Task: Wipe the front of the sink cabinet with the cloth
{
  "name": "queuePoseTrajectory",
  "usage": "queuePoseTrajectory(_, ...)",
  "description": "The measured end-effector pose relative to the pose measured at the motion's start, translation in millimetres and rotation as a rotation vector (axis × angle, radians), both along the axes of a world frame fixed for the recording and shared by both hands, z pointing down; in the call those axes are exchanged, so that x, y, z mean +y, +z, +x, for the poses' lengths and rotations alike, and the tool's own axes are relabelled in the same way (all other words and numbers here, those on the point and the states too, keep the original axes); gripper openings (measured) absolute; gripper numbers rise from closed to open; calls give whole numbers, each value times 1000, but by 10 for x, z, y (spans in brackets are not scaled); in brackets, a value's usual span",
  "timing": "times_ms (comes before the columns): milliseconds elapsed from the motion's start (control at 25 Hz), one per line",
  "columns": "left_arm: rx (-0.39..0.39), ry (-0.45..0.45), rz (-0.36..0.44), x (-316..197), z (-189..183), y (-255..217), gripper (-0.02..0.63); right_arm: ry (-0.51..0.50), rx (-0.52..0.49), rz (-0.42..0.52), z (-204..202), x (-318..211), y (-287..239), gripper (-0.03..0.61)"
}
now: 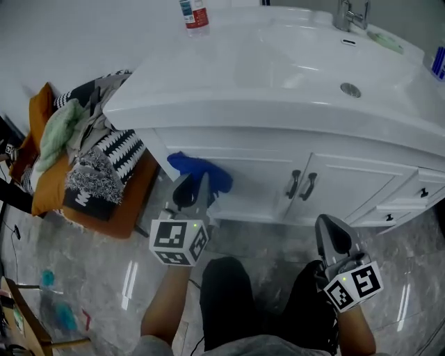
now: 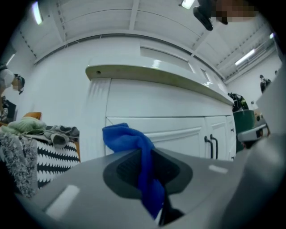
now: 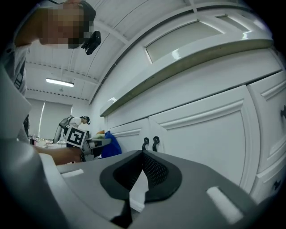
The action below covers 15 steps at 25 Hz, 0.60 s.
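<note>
Sink cabinet point(image 1: 257, 170): white and panelled, it fills the upper half of your head view, with the white worktop point(image 1: 229, 76) and its basin lying on top of it. Grey marbled floor point(image 1: 118, 278): it spreads below the cabinet's front.

Heap of laundry point(image 1: 87, 156): striped, speckled and green fabrics piled on an orange base, standing on the floor just beside the cabinet's left end.

Left tongs point(image 1: 197, 186): you hold them up toward the cabinet's left door panel, and their jaws are clamped on the blue cloth point(image 1: 201, 170). The cloth's free end bunches above the jaw tips, at or against the cabinet front near its left edge; the views do not settle whether it touches.

Right tongs point(image 1: 328, 224): they sit low before the cabinet's right part, under the paired dark door handles point(image 1: 302, 185) and apart from the front. In the right gripper view the jaws are drawn narrow, with their tips together and nothing gripped.

Faucet point(image 1: 351, 14): at the back of the cabinet's top, right of centre. Bottle point(image 1: 194, 15): red-labelled, at the back of the cabinet's top, toward the left.
</note>
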<state>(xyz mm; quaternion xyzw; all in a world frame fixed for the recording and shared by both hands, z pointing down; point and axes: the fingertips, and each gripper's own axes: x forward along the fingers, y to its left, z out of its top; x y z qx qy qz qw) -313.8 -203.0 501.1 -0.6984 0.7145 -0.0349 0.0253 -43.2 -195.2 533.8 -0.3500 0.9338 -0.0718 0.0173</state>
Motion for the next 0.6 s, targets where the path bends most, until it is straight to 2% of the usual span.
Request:
queuePoseTrajectory(120, -15, 35, 20, -64, 39, -77, 63, 22, 4, -2, 29, 7, 59, 0)
queuePoseTrajectory(400, 58, 87, 53, -51, 114, -221, 63, 47, 0, -4, 100, 35, 69, 0)
queuePoseTrajectory(600, 72, 132, 67, -135, 408, -291, 63, 71, -6, 1, 206, 31, 36, 0)
